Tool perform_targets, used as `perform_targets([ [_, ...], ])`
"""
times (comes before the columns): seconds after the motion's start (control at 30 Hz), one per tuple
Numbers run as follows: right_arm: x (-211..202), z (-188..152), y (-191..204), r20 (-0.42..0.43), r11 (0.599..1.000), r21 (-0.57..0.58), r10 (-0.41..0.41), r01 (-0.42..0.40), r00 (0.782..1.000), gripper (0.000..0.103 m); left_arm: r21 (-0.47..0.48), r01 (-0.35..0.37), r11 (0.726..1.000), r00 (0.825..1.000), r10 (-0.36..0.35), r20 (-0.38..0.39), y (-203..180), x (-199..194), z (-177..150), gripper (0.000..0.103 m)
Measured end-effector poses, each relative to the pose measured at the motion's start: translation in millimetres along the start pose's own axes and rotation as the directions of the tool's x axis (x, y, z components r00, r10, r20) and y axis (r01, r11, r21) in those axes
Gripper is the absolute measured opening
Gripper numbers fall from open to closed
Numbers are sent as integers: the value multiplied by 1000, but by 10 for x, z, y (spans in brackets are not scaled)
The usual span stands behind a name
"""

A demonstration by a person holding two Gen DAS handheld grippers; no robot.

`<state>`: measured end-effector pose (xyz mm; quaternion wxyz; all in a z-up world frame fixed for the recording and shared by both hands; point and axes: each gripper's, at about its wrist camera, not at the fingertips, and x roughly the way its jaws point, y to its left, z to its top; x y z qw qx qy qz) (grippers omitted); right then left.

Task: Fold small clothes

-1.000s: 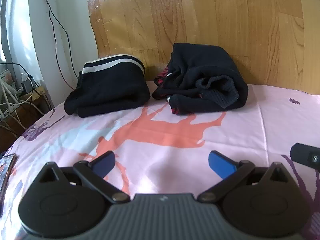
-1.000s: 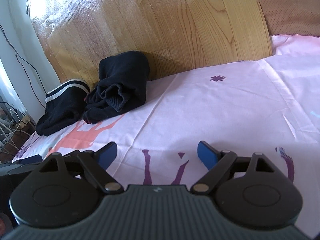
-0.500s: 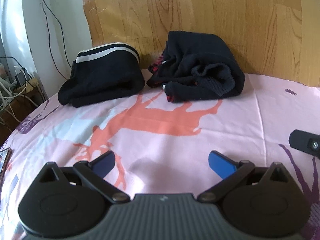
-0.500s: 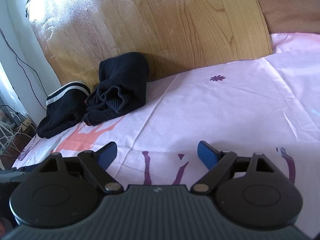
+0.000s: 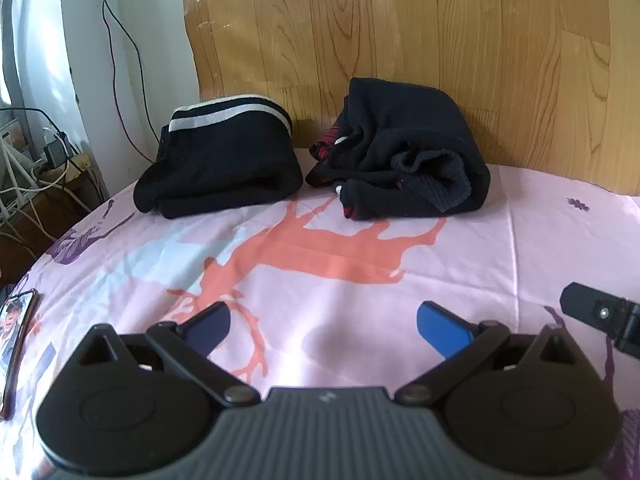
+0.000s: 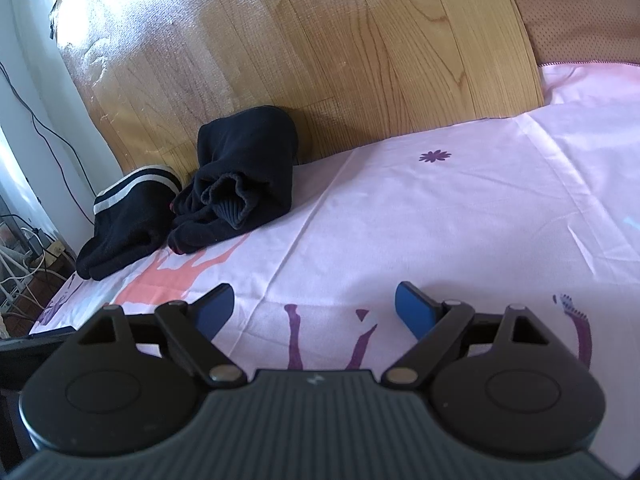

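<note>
Two folded dark garments lie side by side at the head of a pink printed bedsheet (image 5: 500, 248), against a wooden headboard (image 5: 400, 32). The left one is black with a white stripe (image 5: 220, 168) (image 6: 128, 220). The right one is a dark navy knit bundle with red trim (image 5: 408, 152) (image 6: 244, 176). My left gripper (image 5: 324, 322) hovers over the sheet well short of both, open and empty. My right gripper (image 6: 314, 306) is open and empty too, over bare sheet to the right of the clothes. One tip of the right gripper's finger (image 5: 592, 312) shows at the left wrist view's right edge.
A phone (image 5: 16, 332) lies at the sheet's left edge. Beyond the bed's left side are cables and a power strip (image 5: 52, 156) by a white wall. A brownish mesh cushion (image 6: 580, 12) sits at the headboard's right. The sheet (image 6: 460, 220) spreads wide to the right.
The left wrist view has drifted slightly, so the two garments sit a little differently in frame. The right wrist view is nearly unchanged. Both grippers stay open.
</note>
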<state>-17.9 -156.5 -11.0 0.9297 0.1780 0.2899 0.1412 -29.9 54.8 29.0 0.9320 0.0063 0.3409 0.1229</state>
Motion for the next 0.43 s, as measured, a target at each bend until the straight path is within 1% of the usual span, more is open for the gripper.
perform_targets([
  [0.2, 0, -1, -4, 0, 1000, 0, 0, 0, 1000, 90, -4, -7, 1000, 1000, 7, 5, -22, -49, 19, 103],
  [0.43, 0, -1, -5, 0, 1000, 1, 2, -2, 1000, 90, 8, 45, 999, 999, -45, 10, -70, -116, 30, 103],
])
